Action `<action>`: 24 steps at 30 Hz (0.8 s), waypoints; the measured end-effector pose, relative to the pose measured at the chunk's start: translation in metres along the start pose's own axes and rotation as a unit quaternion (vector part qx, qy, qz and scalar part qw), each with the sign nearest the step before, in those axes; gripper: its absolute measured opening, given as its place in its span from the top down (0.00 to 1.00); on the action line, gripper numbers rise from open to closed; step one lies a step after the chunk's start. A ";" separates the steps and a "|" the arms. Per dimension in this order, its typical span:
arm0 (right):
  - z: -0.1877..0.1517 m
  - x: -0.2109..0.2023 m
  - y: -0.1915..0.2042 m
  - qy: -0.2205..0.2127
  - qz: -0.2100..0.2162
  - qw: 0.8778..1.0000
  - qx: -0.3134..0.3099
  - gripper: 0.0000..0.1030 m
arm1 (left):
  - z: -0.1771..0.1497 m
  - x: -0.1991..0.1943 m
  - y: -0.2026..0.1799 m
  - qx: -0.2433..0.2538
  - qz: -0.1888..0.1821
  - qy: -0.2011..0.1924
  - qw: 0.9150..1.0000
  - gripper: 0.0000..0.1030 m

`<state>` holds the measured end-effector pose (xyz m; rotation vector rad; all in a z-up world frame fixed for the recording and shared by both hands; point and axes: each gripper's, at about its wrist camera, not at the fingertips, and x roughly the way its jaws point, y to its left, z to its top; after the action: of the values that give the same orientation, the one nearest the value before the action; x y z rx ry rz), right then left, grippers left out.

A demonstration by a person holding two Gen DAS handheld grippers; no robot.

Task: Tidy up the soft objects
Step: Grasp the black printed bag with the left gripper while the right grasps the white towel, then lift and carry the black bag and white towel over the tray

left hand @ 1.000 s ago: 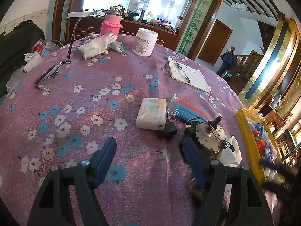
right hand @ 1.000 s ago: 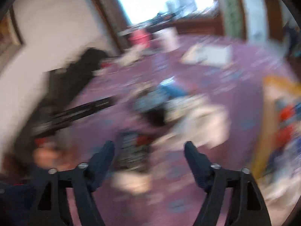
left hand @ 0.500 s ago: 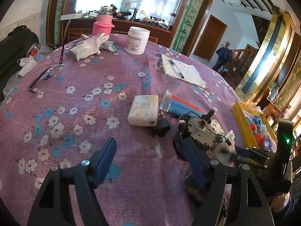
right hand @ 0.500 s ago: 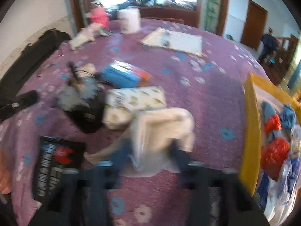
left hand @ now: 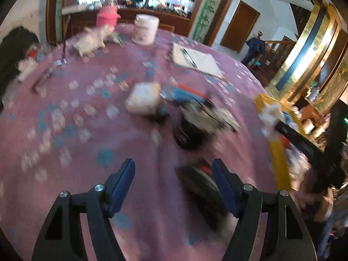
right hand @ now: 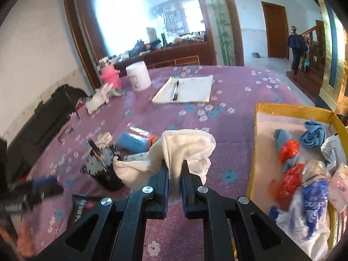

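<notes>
**White towel pinched in my right gripper**

My right gripper (right hand: 175, 169) has just drawn together, and its blue pads now clamp a fold of the crumpled white terry towel (right hand: 187, 150). The towel bunches up above and ahead of my fingertips and trails off to their left, its tail draped against a black cylindrical motor with a toothed metal disc (right hand: 102, 165) on top. To the right of this gripper sits the yellow-rimmed tray (right hand: 253, 152), holding blue cloths, red plastic bags and white printed bags. The towel is to the left of the tray's near rim, not over it.

Further ahead on the counter (right hand: 230, 130), under its purple cloth printed with white and blue flowers, lie a blue and orange packet (right hand: 136, 140), a white notepad with a black pen (right hand: 184, 89) on it, a white plastic tub (right hand: 139, 78), a pink bottle (right hand: 108, 76) and a white glove (right hand: 99, 97).

My left gripper (left hand: 174, 174) stands apart with nothing between its blue pads, hovering over the flowered cloth. That view is blurred. Just inside its right finger lies a dark flat packet with a red mark (left hand: 200, 182); ahead sit the motor and a cream rectangular pack (left hand: 143, 100). Off to its right, my other gripper carries the white towel near the tray's yellow edge.
</notes>
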<state>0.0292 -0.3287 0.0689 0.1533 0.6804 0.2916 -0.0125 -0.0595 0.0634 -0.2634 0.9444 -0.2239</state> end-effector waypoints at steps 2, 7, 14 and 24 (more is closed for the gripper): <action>0.001 -0.004 0.001 -0.005 0.007 1.000 0.002 0.90 | -0.009 -0.002 -0.010 -0.013 -0.027 0.018 0.999 0.40; 0.002 -0.015 0.006 -0.019 0.018 1.000 0.003 0.90 | -0.024 0.015 -0.037 -0.005 0.020 0.060 0.998 0.64; 0.000 -0.019 0.009 -0.023 0.028 0.999 -0.001 0.90 | -0.028 0.039 -0.051 -0.004 0.029 0.068 0.997 0.62; -0.001 -0.016 0.012 -0.017 0.033 0.999 -0.008 0.90 | -0.042 0.056 -0.065 0.051 0.044 0.049 0.997 0.63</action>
<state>0.0136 -0.3223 0.0804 0.1664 0.6396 0.3571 -0.0199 -0.1431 0.0183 -0.1174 1.0362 -0.2050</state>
